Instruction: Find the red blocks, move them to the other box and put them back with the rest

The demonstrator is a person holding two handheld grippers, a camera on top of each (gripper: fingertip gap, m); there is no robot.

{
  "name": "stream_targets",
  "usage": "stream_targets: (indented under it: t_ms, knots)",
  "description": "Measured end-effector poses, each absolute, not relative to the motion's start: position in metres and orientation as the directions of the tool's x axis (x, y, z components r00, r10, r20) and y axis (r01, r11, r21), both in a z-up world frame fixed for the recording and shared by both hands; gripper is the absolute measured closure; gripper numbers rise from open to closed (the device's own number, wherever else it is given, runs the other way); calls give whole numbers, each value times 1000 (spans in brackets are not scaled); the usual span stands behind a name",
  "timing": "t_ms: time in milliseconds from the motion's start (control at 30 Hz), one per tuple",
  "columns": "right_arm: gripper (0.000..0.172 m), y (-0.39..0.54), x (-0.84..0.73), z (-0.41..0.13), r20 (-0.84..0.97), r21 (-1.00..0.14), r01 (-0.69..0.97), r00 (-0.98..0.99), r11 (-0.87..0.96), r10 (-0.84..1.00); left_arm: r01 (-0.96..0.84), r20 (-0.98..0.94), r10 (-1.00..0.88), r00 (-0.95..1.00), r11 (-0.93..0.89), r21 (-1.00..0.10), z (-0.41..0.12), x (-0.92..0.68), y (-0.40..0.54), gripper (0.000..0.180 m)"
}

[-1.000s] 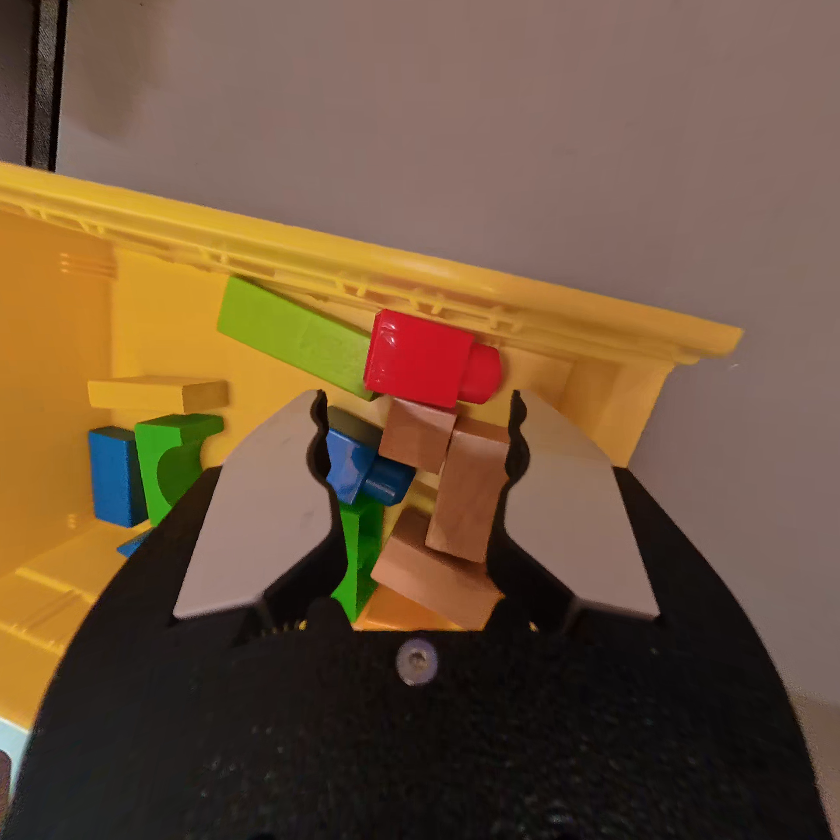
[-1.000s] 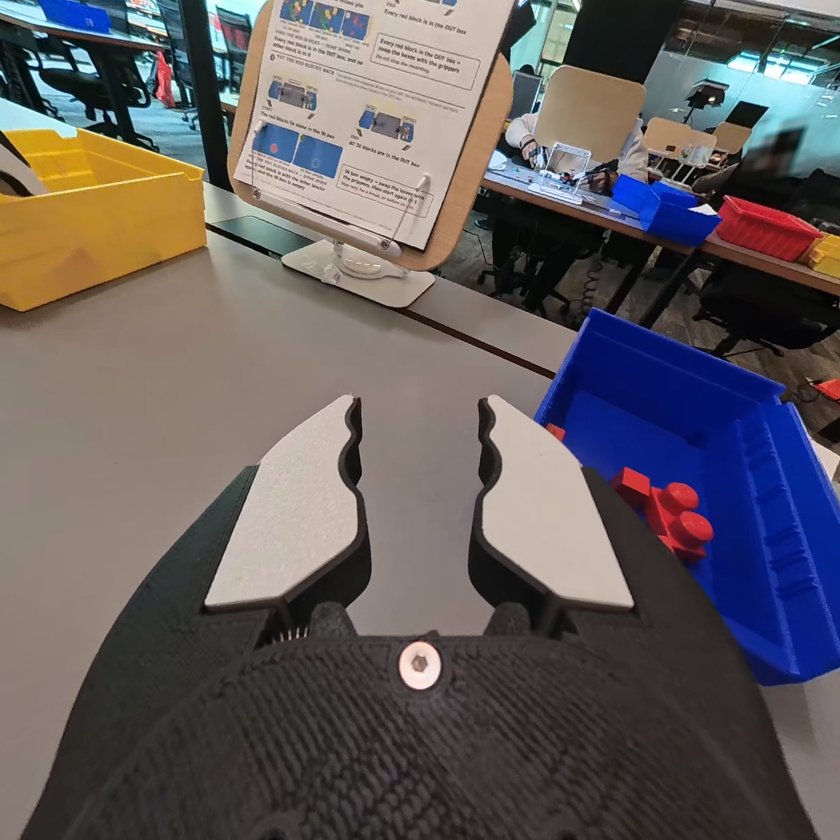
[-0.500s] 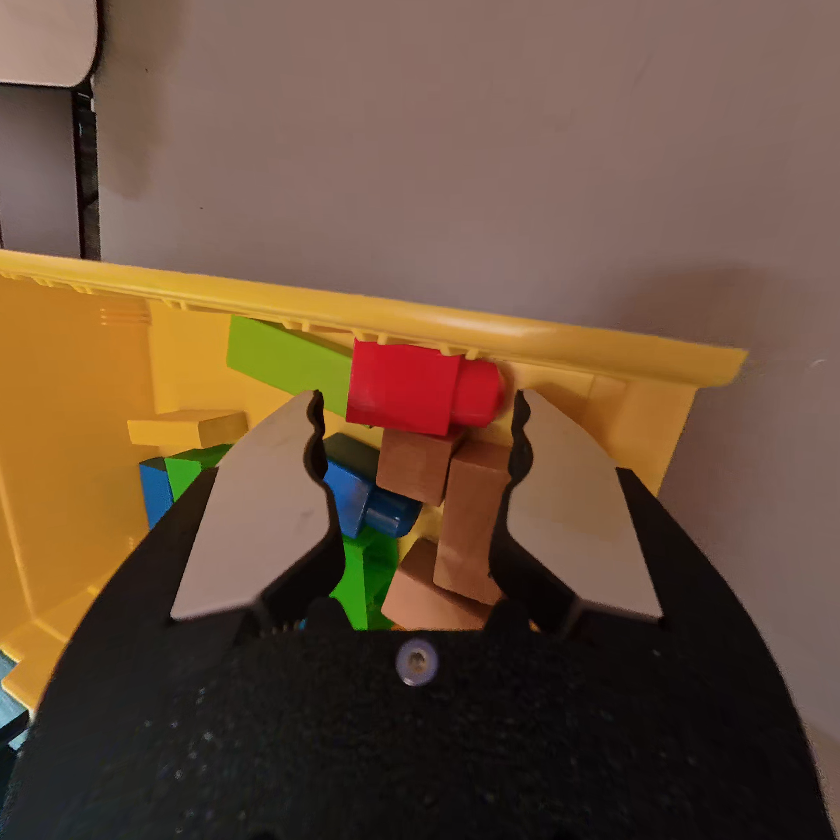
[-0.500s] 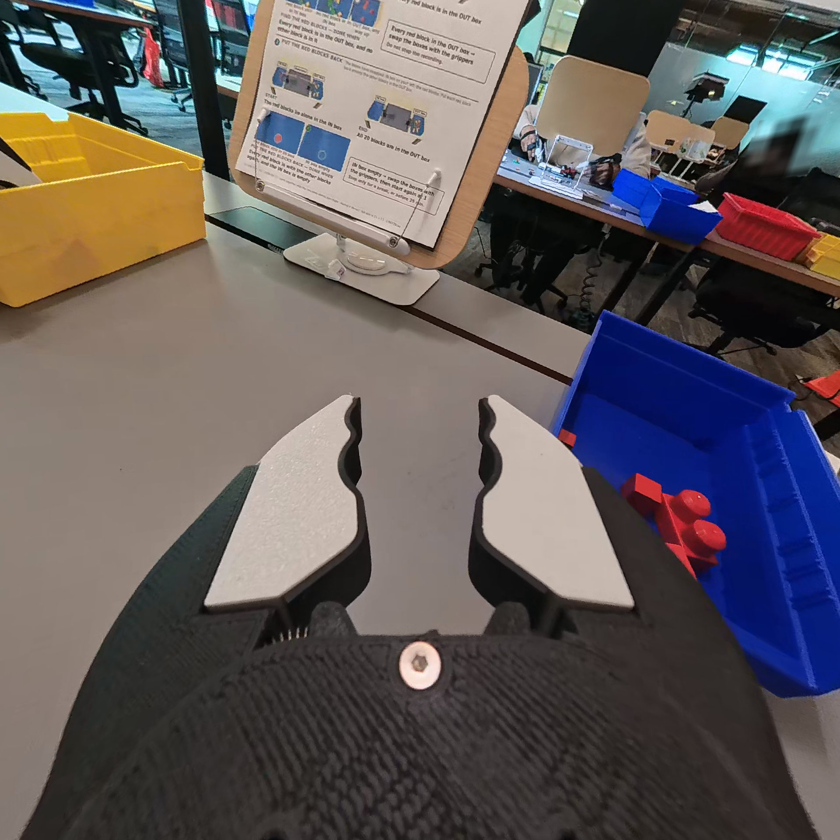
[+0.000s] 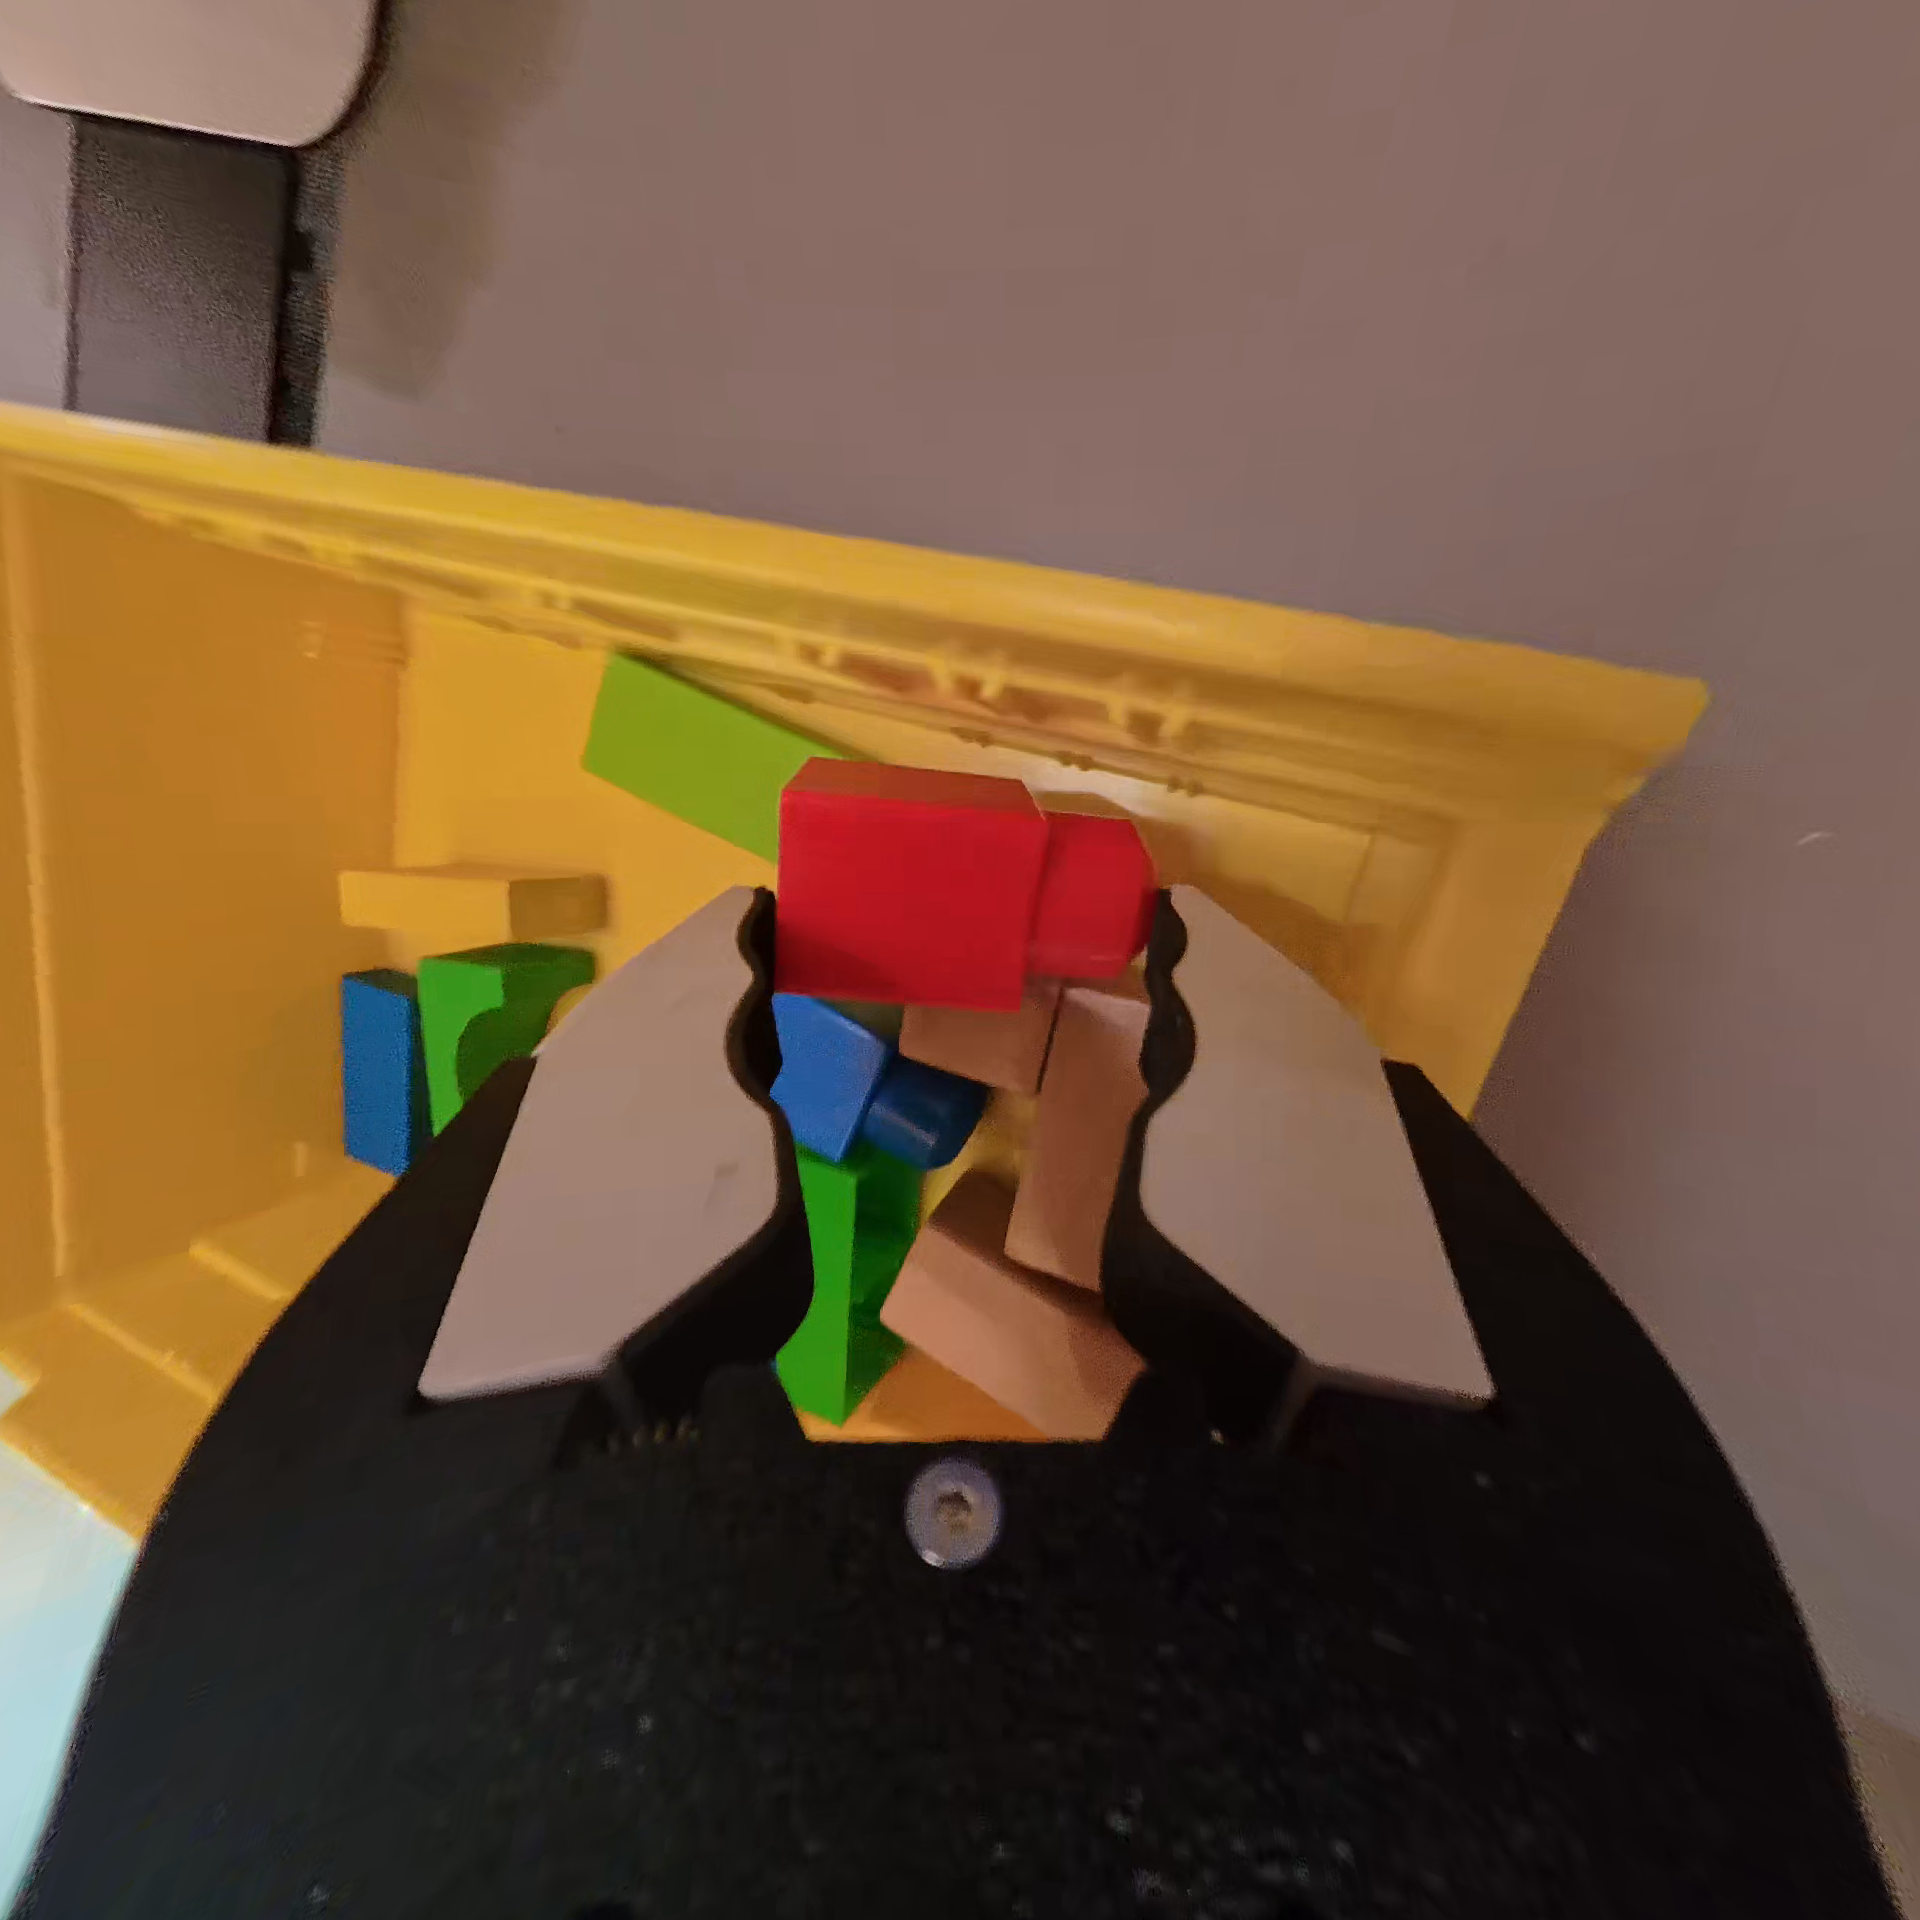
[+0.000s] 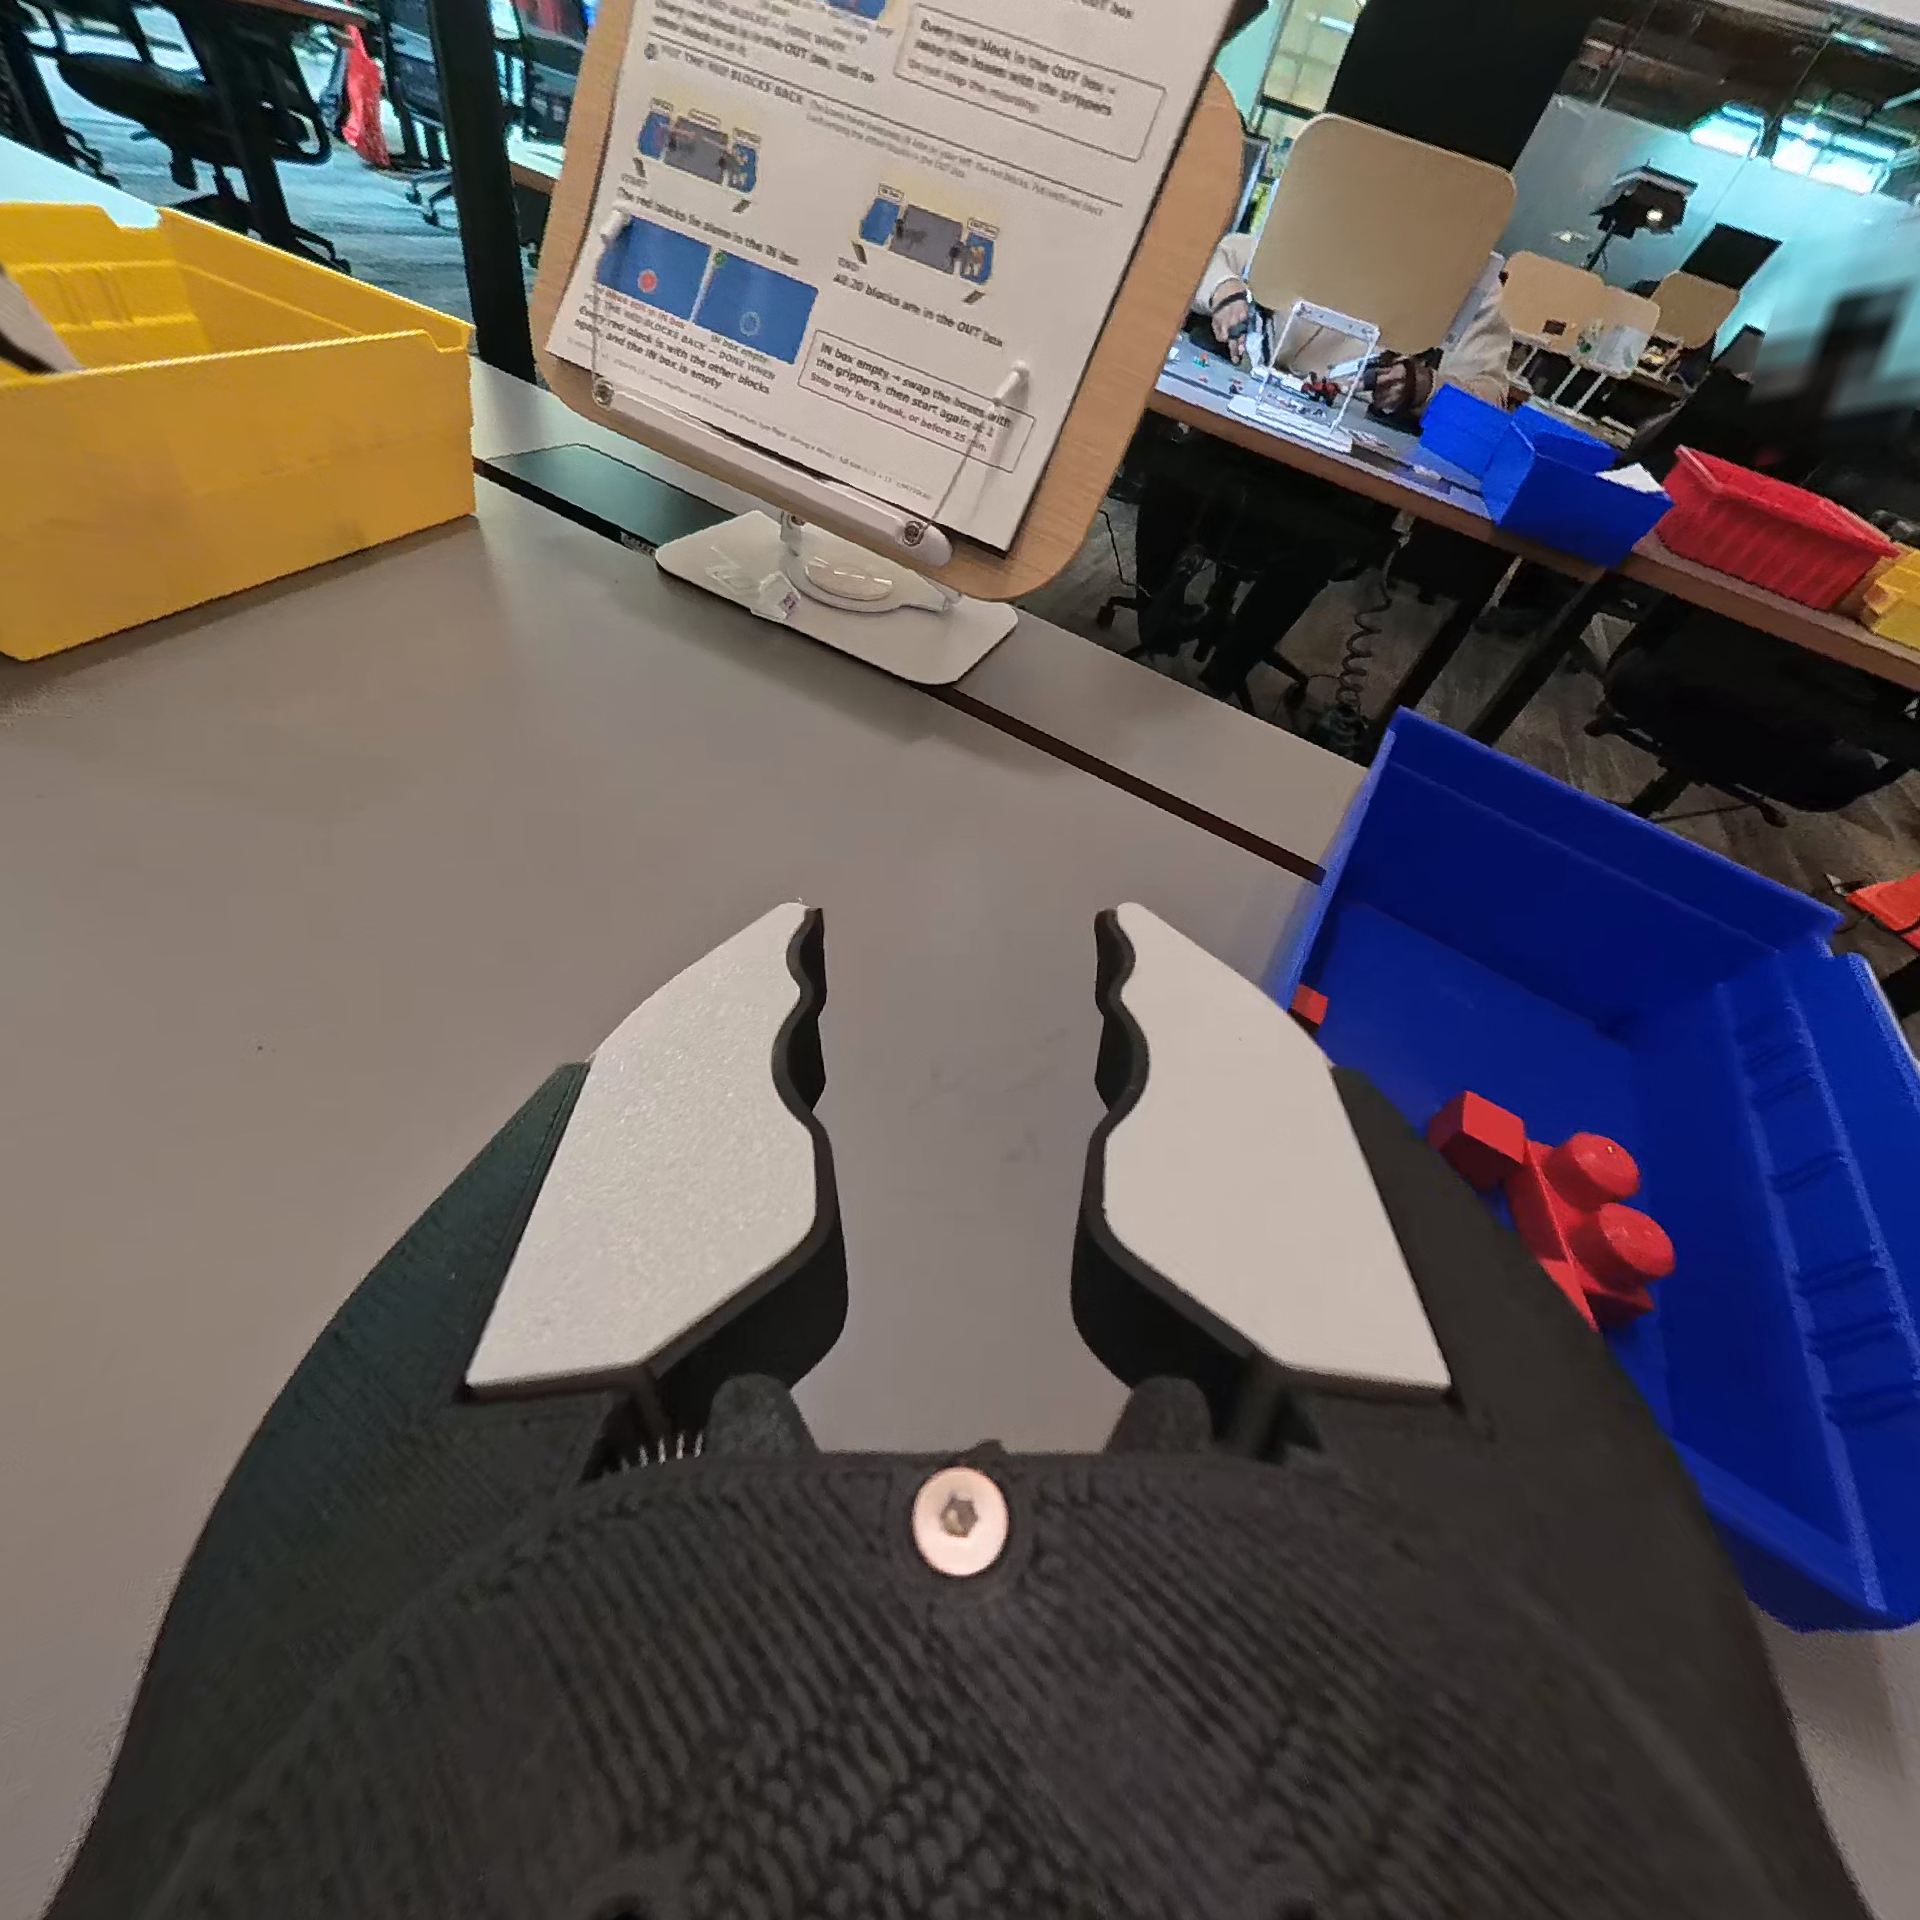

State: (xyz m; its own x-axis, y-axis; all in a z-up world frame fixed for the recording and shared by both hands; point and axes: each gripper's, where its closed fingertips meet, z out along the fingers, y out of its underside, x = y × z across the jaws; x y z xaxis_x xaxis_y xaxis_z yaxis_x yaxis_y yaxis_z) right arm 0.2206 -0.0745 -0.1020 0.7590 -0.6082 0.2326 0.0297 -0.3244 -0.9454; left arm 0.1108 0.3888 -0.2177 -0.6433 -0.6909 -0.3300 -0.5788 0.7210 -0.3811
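Observation:
In the left wrist view my left gripper (image 5: 956, 925) reaches into the yellow box (image 5: 1247, 644). Its two fingertips touch the ends of a red block (image 5: 914, 883) with a stud on its right end, which lies on top of the pile against the far wall. My right gripper (image 6: 961, 935) is open and empty over the grey table (image 6: 416, 883). To its right stands the blue box (image 6: 1558, 862) with red blocks (image 6: 1579, 1216) in it. The yellow box also shows in the right wrist view (image 6: 208, 468) at the far left.
Under the red block lie a blue block (image 5: 831, 1070), wooden blocks (image 5: 1070, 1132) and green blocks (image 5: 696, 748). A sheet on a stand (image 6: 883, 260) stands at the table's back edge. Behind it are other tables with bins and a seated person.
My left gripper moved forward around the red block and its jaws narrowed until the pads met the block's ends. The right gripper stayed open and drifted slightly.

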Motion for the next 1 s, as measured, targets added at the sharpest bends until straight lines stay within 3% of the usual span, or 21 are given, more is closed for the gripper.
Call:
stream_targets:
  t_ms: [167,267,367,500,633,767,1000]
  knots:
    - [115,-46,206,-95,315,-929,166,823,-330,-473,-577,-225,-825,-518,532,-620,-152,106,395,113]
    - [110,-17,190,-87,420,-895,325,843,-304,-337,-511,-33,-854,-519,341,-789,-108,105,367,113]
    - [104,15,170,-83,546,-827,493,820,-272,-172,-476,148,-786,-601,203,-856,-81,104,321,113]
    - [105,55,145,-65,697,-711,688,717,-145,-15,-512,383,-527,-758,119,-851,-68,99,233,113]
    - [106,82,128,-54,741,-668,743,670,-49,51,-582,551,-261,-793,54,-811,-61,107,154,113]
    - [111,84,136,-45,793,-609,790,607,-72,-52,-656,656,-80,-750,-25,-754,-52,117,100,113]
    - [126,65,151,-55,797,-604,788,595,-121,-103,-749,752,67,-656,-179,-638,-47,139,47,114]
